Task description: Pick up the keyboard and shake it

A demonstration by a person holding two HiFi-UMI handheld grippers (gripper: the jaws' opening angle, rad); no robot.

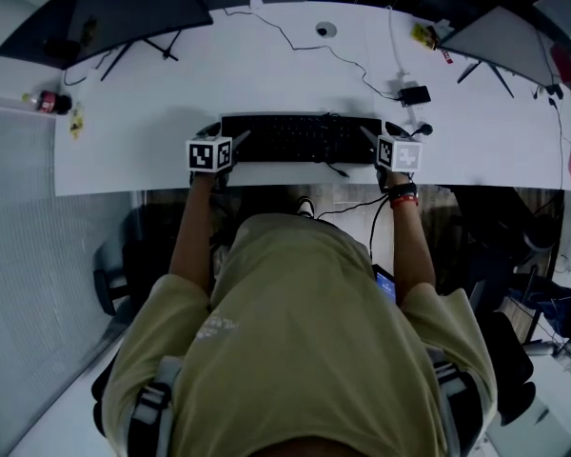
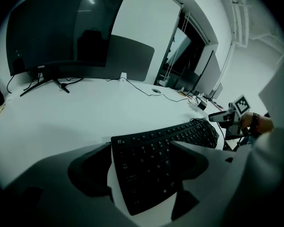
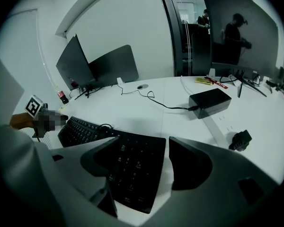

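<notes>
A black keyboard (image 1: 300, 139) lies flat on the white desk (image 1: 266, 65), close to its near edge. My left gripper (image 1: 226, 133) is at the keyboard's left end and my right gripper (image 1: 381, 129) at its right end. In the left gripper view the left gripper (image 2: 141, 148) is open: one jaw stands off the keyboard's (image 2: 151, 160) end with white desk showing between, the other hangs over the keys. In the right gripper view the right gripper (image 3: 141, 145) is open too, its jaws straddling the keyboard's (image 3: 132, 169) number-pad end. Neither grips it.
A black power brick (image 3: 209, 102) with its cable lies behind the keyboard's right end, and a small black object (image 3: 240, 140) sits to its right. Dark monitors (image 2: 52, 27) stand at the back left and back right. A small bottle (image 1: 48, 102) is at the far left.
</notes>
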